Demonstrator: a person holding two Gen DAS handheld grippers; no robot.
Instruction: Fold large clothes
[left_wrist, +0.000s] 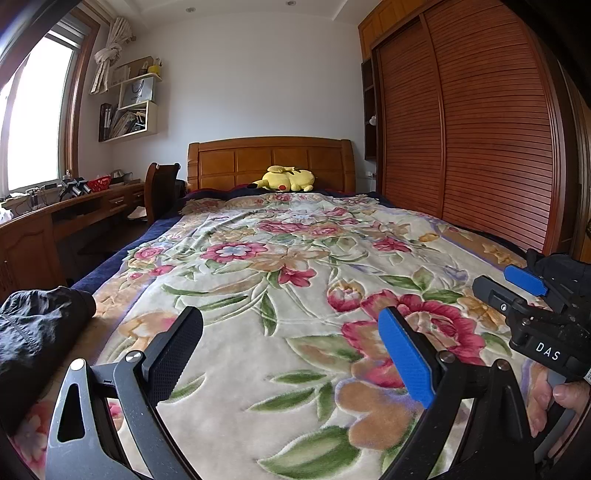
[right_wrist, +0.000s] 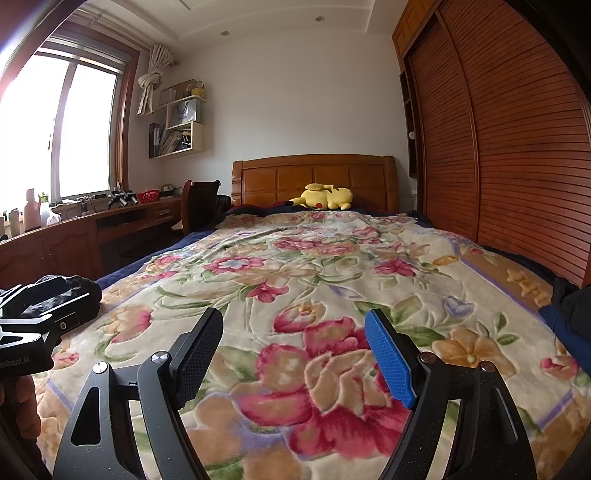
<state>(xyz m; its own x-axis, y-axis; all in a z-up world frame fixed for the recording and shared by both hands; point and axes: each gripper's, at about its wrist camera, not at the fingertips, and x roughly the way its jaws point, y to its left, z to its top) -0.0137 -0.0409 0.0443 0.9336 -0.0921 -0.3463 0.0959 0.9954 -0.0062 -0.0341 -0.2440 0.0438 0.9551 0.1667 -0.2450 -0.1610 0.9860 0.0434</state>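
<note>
Both grippers were hovering low over the bed, side by side. Left gripper (left_wrist: 291, 354) had its jaws spread wide with nothing between them, and the right gripper (right_wrist: 293, 354) was the same, just floral blanket (left_wrist: 295, 258) under the gap. The dark garment (left_wrist: 40, 325) sat bunched up on the blanket at the near left edge of the bed, left of the left gripper and apart from it (another dark bundle (right_wrist: 576, 306) lay at the right edge). Farther up, a yellow plush (left_wrist: 286, 179) lay against the headboard (left_wrist: 269, 158), with the wardrobe (left_wrist: 461, 129) along the right.
</note>
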